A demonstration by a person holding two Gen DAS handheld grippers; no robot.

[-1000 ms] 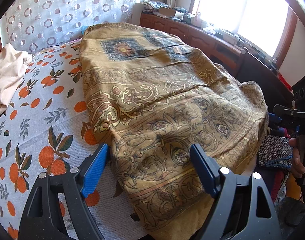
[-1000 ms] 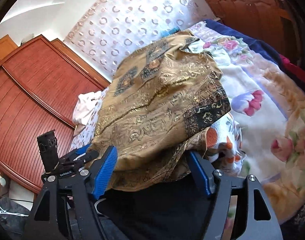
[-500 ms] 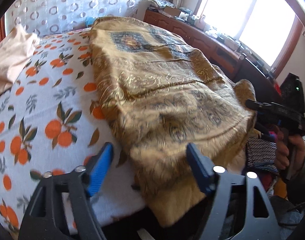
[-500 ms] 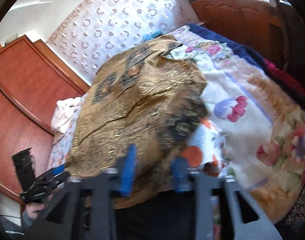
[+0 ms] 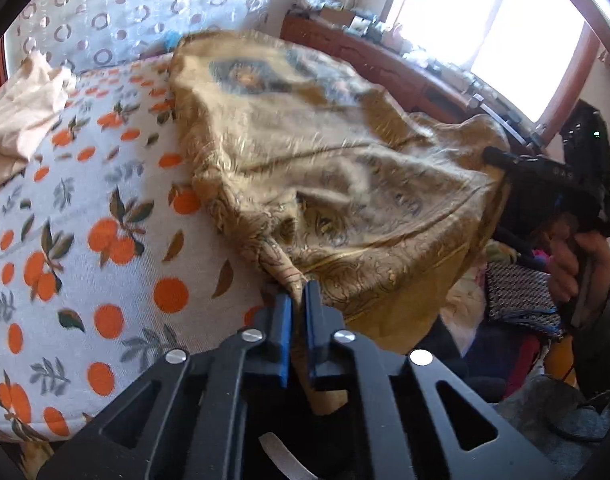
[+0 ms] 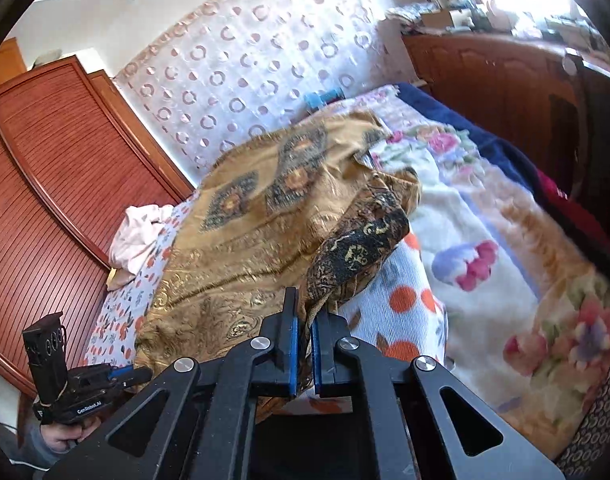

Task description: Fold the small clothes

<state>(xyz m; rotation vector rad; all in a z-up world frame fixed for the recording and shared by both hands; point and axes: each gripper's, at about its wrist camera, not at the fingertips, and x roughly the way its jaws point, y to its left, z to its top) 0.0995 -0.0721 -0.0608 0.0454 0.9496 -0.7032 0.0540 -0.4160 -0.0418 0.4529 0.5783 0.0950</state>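
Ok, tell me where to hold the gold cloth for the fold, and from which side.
Hold the gold cloth by its two near-edge corners, coming in from the foot of the bed. That hem overhangs the edge, so jaws can close around it; the left gripper and right gripper already pinch there.

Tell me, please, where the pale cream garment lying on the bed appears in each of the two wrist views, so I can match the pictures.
Left wrist view: the cream garment lies crumpled at the far left, on the orange-print sheet.
Right wrist view: it sits left of centre, against the wooden wardrobe.
Shared landmark: the gold patterned cloth, to the garment's right in both views.
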